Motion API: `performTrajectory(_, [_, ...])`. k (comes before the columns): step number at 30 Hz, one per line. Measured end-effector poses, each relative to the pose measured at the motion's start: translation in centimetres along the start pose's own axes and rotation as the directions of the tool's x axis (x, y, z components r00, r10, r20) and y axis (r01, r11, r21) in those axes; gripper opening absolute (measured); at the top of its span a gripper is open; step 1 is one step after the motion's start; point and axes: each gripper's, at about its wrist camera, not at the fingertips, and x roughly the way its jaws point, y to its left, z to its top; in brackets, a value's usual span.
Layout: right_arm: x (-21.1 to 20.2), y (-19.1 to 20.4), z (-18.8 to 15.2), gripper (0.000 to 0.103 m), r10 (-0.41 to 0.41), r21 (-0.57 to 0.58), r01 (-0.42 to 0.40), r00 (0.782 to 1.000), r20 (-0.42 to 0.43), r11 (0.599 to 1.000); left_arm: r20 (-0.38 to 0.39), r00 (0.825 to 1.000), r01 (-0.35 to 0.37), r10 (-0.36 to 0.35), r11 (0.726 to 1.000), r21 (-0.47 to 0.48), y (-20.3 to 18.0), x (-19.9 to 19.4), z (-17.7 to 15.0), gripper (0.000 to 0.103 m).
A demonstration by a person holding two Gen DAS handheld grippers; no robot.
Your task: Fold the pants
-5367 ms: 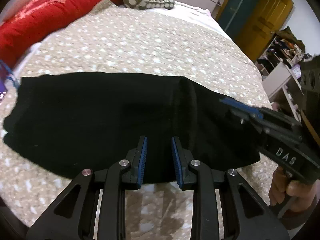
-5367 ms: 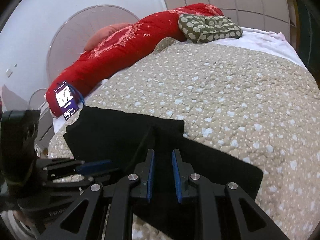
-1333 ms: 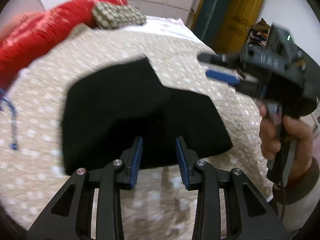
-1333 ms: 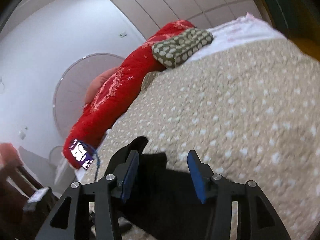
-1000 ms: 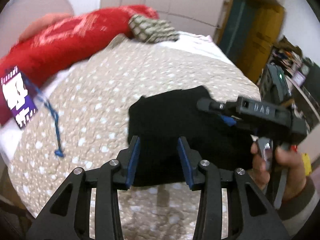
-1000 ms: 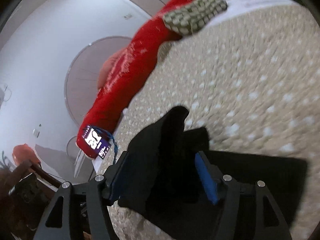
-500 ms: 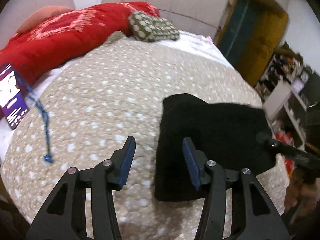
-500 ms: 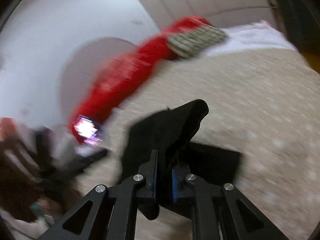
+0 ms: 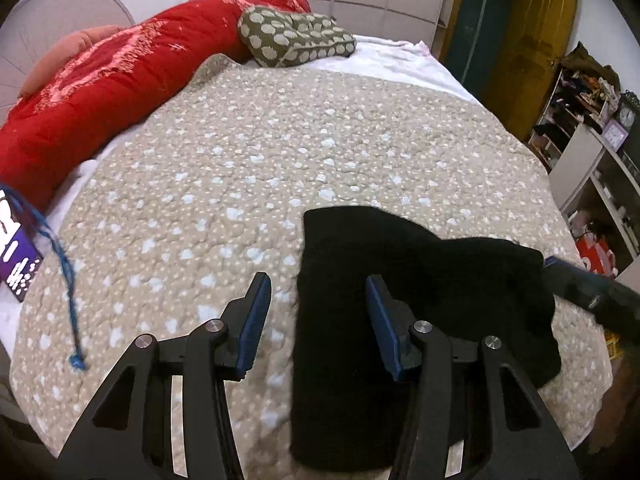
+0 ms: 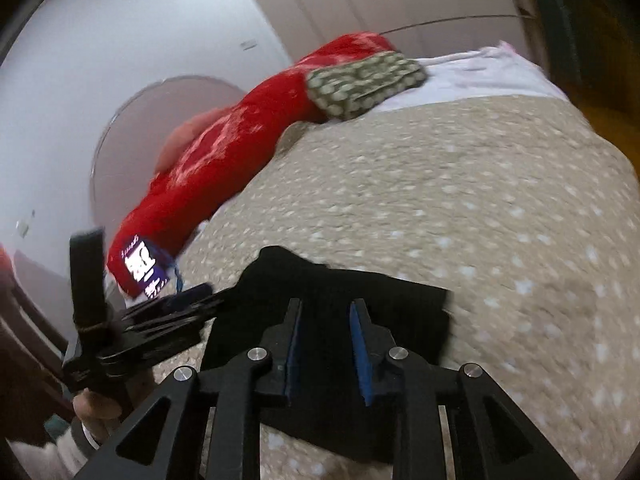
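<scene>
Since the earliest frames, we see the pants (image 9: 420, 300) reduced from a long spread strip to a compact black bundle lying on the near right part of the bed (image 9: 280, 152). Its left edge runs straight; its far right portion sits humped and uneven.

Left tongs (image 9: 318, 322): the jaws stand moderately wide and hold nothing. They have opened within the last second. The left edge of the bundle lies between them in the left wrist view, but the pads do not press on it.

Right tongs (image 10: 325, 344): the jaws stand narrow and parted, and have just been reopening after a clamp. Black cloth lies behind them in the right wrist view; we see no fabric pinched between the pads, so we read them as released.

Surroundings: a red bolster (image 9: 100, 88) and a spotted cushion (image 9: 296, 36) lie at the far left, well apart from the bundle. A purple tag (image 9: 16, 252) on a blue cord (image 9: 64, 276) lies at the left edge of the bed.

Hazards, in our judgement:
- The humped right portion may spring open once released, since soft knit keeps no crease.
- A pad snagging a top layer on withdrawal would drag the fold apart.
- The bundle sits near the bed's near right edge; a sideways push could slide it off.
</scene>
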Motion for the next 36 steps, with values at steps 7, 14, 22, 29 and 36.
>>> performTrajectory(7, [6.6,-2.0,-0.6,0.022,-0.101,-0.038,0.097,0.985,-0.138,0.995,-0.035,0.998,-0.053,0.053,0.999,-0.004,-0.3,3.0,0.7,0.064])
performTrajectory(14, [5.2,-2.2,-0.3,0.022,-0.044,-0.015,0.043,0.992,-0.115,0.999,-0.014,0.998,-0.069,0.069,0.998,-0.015,-0.3,2.8,0.2,0.065])
performTrajectory(22, [1.5,0.7,-2.5,0.023,-0.059,-0.111,0.047,0.992,-0.109,0.993,-0.010,0.997,-0.076,0.076,0.997,-0.026,-0.4,2.4,-0.3,0.065])
performTrajectory(29, [1.8,-0.1,-6.0,0.023,-0.073,-0.086,0.059,0.984,-0.161,0.994,-0.009,0.997,-0.074,0.074,0.997,-0.031,-0.5,2.1,-0.8,0.065])
performTrajectory(36, [0.5,0.3,-5.6,0.023,-0.079,-0.090,0.066,0.985,-0.152,0.994,-0.021,0.997,-0.074,0.074,0.997,-0.034,-0.5,1.1,-1.1,0.065])
